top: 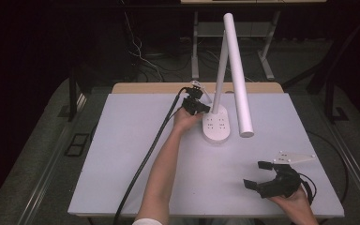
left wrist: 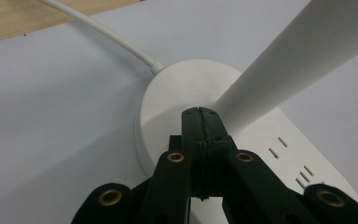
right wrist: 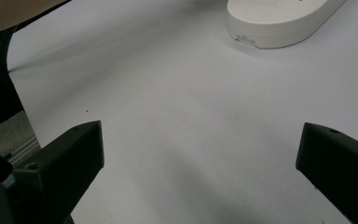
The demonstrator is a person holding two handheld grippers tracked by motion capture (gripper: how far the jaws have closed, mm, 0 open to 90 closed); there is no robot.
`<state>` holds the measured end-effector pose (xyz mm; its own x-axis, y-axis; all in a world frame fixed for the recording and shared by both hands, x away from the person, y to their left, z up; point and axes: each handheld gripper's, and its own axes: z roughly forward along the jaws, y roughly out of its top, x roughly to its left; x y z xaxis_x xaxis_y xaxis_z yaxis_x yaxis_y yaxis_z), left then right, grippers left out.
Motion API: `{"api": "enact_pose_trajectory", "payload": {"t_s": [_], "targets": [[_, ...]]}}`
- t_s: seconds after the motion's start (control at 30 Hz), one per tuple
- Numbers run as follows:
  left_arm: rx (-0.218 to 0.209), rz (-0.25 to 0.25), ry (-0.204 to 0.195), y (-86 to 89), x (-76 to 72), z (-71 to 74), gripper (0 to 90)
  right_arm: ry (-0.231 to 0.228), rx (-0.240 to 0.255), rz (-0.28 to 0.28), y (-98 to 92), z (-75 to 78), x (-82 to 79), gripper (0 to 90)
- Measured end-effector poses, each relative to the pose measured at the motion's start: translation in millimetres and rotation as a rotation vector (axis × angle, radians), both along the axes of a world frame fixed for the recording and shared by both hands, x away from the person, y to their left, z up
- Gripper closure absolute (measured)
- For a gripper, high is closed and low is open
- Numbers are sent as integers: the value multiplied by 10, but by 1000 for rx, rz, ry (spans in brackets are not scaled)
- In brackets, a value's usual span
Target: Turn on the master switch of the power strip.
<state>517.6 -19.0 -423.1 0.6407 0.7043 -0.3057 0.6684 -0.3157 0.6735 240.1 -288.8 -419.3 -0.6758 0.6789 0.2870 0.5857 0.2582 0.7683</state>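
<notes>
my left gripper (top: 201, 108) has its jaws pressed together with nothing between them, the tips over the rear of the lamp base (top: 217, 124), at the foot of the lamp's stem (top: 220, 65); whether the tips touch the base is hard to judge from the left gripper view. the lamp stands at the far middle of the table (top: 122, 154), its cord (left wrist: 107, 32) leaving the base rearward. my right gripper (top: 258, 174) rests near the table's front right edge, jaws spread wide, holding nothing.

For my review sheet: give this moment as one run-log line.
left gripper: jaws shut, tips on lamp base beside stem | right gripper: jaws open, holds nothing, near table front edge
</notes>
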Motion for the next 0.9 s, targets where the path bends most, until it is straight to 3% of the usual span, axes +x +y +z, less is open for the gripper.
{"api": "enact_pose_trajectory", "payload": {"t_s": [0.07, 0.1, 0.17, 0.2, 0.33, 0.47, 0.57, 0.73, 0.9], "targets": [[8, -17, -8, 6, -5, -7, 900, -2, 1, 1, 3, -1, -2, 4], [-7, 0, -2, -3, -20, -12, 900, -1, 0, 1, 5, -1, -2, 4], [19, -37, -14, 36, -11, -16, 900, -1, -1, 2, 8, 1, -4, 4], [8, -24, -11, 26, -18, -22, 900, -2, -2, 2, 8, 2, -5, 4], [33, -20, -14, -3, -31, -10, 900, -2, -4, 4, 11, 1, -7, 4], [9, -2, 4, -7, -22, -23, 900, -5, -2, 5, 9, 7, -13, 4], [34, 3, 5, -21, -29, -19, 900, -7, 3, 3, 4, 12, -19, 4], [-5, 34, 22, -15, -26, -32, 900, -11, 3, 6, 7, 10, -21, 4], [-5, 29, 27, -3, -22, -29, 900, -3, 3, 3, 1, 4, -13, 4]]}}
